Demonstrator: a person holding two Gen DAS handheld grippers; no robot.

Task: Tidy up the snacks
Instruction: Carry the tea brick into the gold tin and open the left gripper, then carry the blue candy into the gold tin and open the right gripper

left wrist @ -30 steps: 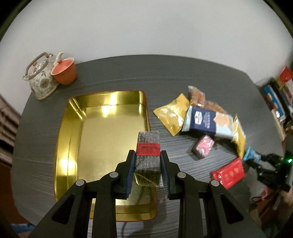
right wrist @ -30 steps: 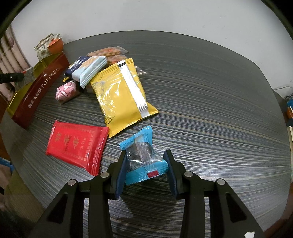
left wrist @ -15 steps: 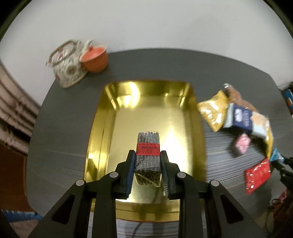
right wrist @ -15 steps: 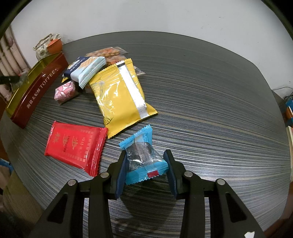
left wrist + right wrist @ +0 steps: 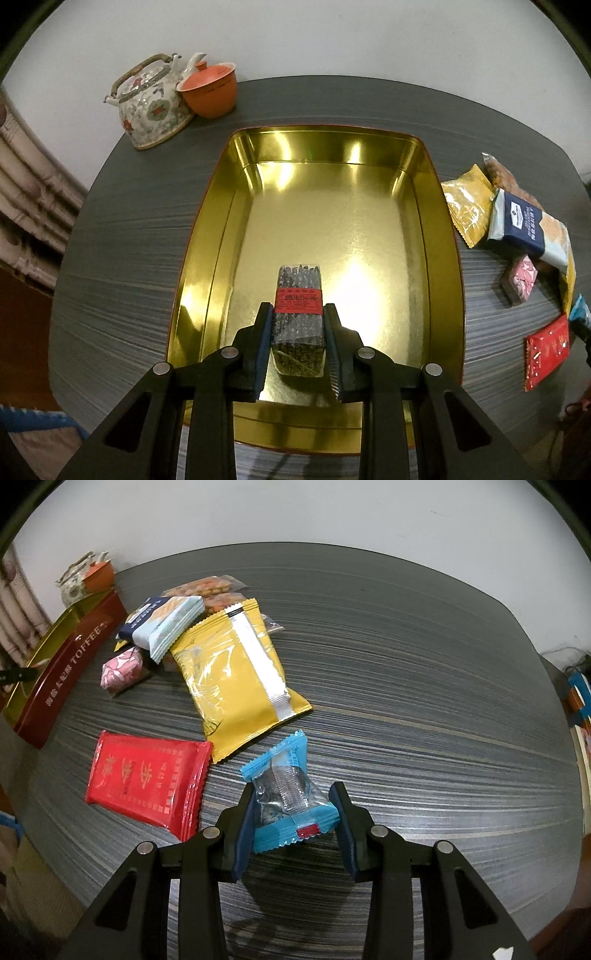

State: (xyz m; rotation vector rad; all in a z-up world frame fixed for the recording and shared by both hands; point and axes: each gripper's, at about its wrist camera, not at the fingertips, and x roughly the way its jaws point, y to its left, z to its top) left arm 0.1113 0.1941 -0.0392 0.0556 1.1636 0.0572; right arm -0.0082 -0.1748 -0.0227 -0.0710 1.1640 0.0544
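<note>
My left gripper (image 5: 298, 314) is shut on a dark snack bar with a red label (image 5: 298, 284). It holds the bar low over the near half of the open gold tin (image 5: 332, 206), whose floor is bare. In the right wrist view my right gripper (image 5: 293, 794) is shut on a blue-edged clear snack packet (image 5: 286, 775) just above the dark table, with its shadow beneath. Loose snacks lie to its left: a yellow bag (image 5: 236, 686), a red packet (image 5: 147, 779), a pink sweet (image 5: 122, 668), a navy and pale blue pack (image 5: 166, 624) and a bag of nuts (image 5: 207, 587).
A flowered teapot (image 5: 151, 103) and an orange cup (image 5: 210, 92) stand at the table's far left corner, behind the tin. The tin's red outer wall (image 5: 70, 664) reads TOFFEE and borders the snack pile on the left. Boxes stand off the table's right edge (image 5: 580, 690).
My left gripper has carried the dark bar from the tin's right rim to above its inside and sunk lower. The right gripper has stayed put with the blue packet.
</note>
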